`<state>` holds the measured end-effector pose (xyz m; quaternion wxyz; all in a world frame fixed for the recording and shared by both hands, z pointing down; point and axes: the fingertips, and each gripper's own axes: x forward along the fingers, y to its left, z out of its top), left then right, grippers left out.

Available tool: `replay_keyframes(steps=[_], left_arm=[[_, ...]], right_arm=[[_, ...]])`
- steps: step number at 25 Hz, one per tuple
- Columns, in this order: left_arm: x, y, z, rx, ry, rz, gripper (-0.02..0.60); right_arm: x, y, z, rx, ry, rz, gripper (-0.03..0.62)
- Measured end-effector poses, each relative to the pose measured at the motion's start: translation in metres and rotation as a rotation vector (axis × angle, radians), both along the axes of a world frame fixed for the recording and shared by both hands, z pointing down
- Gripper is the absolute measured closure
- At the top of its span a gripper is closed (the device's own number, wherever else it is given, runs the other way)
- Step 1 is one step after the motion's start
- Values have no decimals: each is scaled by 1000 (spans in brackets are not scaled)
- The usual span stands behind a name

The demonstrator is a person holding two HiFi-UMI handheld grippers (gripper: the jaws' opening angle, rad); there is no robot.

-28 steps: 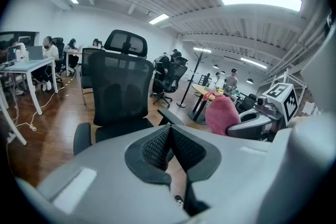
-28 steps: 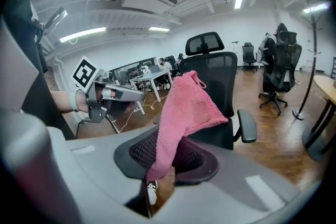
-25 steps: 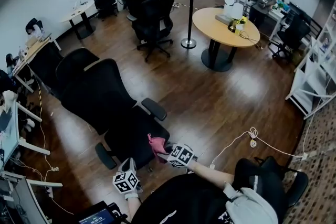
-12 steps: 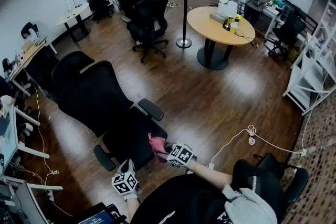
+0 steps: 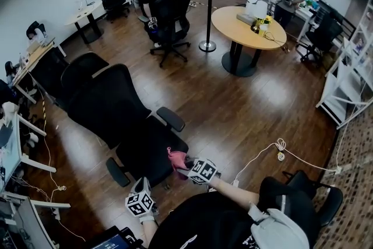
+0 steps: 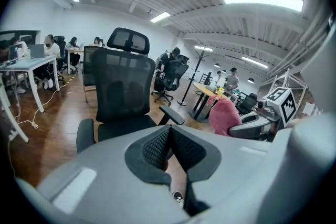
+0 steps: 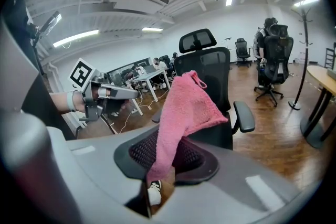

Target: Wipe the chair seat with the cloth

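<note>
A black office chair (image 5: 111,105) stands in front of me, its seat (image 5: 145,151) low in the head view. My right gripper (image 5: 187,168) is shut on a pink cloth (image 5: 176,160), which hangs over the seat's front right edge. In the right gripper view the pink cloth (image 7: 184,110) rises from between the jaws of the right gripper (image 7: 165,141), in front of the chair's backrest (image 7: 207,68). My left gripper (image 5: 141,194) hovers just before the seat's front edge. The left gripper (image 6: 169,129) is shut with nothing in it and faces the chair seat (image 6: 123,127).
The chair's armrests (image 5: 171,118) (image 5: 116,172) stick out on both sides. A second black chair (image 5: 81,70) stands behind it. White desks (image 5: 23,125) line the left. A white cable (image 5: 280,154) runs over the wood floor at the right. A round table (image 5: 247,29) and a coat stand (image 5: 208,3) are farther off.
The head view has shifted slightly. Both grippers and the pink cloth stay at the seat's front edge.
</note>
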<state>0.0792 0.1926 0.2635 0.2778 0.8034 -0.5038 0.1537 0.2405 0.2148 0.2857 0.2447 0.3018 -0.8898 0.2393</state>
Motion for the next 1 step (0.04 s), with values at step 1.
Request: replay_keyframes(steps=[1], left_arm=[[-1,2,1,-2,1,-4,588]], right_arm=[[-1,1,1,-1,0,-2,533]])
